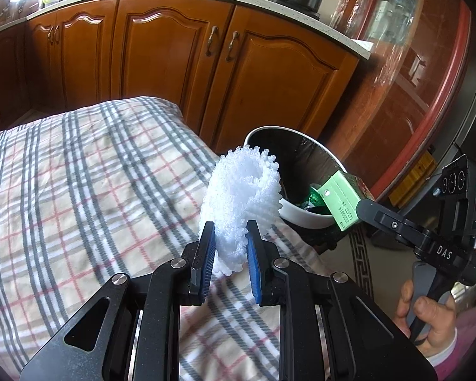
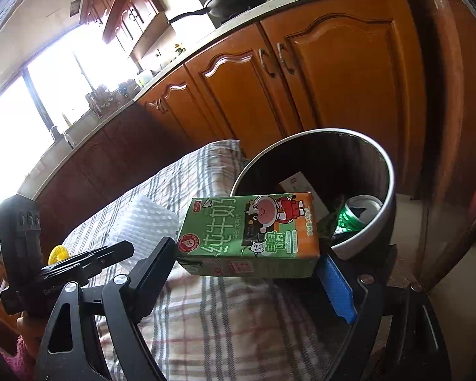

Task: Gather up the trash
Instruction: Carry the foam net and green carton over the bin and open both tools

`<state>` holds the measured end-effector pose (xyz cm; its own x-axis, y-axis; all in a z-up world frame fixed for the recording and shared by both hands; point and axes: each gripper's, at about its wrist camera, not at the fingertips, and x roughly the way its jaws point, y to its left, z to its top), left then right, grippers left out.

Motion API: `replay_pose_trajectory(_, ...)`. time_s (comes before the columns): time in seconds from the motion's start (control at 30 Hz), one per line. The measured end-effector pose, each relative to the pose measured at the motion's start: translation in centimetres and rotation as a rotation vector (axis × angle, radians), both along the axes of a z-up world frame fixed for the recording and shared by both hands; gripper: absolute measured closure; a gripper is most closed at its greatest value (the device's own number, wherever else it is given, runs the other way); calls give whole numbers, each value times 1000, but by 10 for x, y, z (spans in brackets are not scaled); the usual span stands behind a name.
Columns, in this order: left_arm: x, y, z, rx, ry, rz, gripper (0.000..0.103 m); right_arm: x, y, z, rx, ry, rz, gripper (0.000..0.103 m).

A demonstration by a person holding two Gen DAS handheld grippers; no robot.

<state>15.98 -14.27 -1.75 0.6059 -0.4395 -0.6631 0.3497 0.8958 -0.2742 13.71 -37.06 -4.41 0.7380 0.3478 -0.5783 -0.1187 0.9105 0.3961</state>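
The left gripper (image 1: 228, 247) has its jaws clenched on a white foam net sleeve (image 1: 241, 203), held up above the plaid-covered desk (image 1: 79, 174). The right gripper (image 2: 250, 270) grasps a green milk carton (image 2: 250, 228) lying sideways between its jaws, close to the rim of the round trash bin (image 2: 387, 171) that stands just off the desk's end.

From the left wrist view the carton (image 1: 339, 200) shows only its pale end panel with a printed date code, poised over the bin (image 1: 301, 216), and the person's hand (image 1: 428, 320) can be seen on the right gripper's (image 1: 369, 211) handle. The right wrist view shows the carton's cartoon front, a green can (image 2: 355, 212) and a cardboard piece (image 2: 301, 187) down inside the bin, and a small yellow thing (image 2: 58, 253) on the desk beyond the left gripper (image 2: 111, 254); what it is I cannot tell.
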Motion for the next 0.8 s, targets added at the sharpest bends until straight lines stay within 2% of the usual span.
replay_pose_trajectory(0.8, 11, -49, 13, 41, -34, -78, 85, 5, -34, 7, 10, -17, -57, 15)
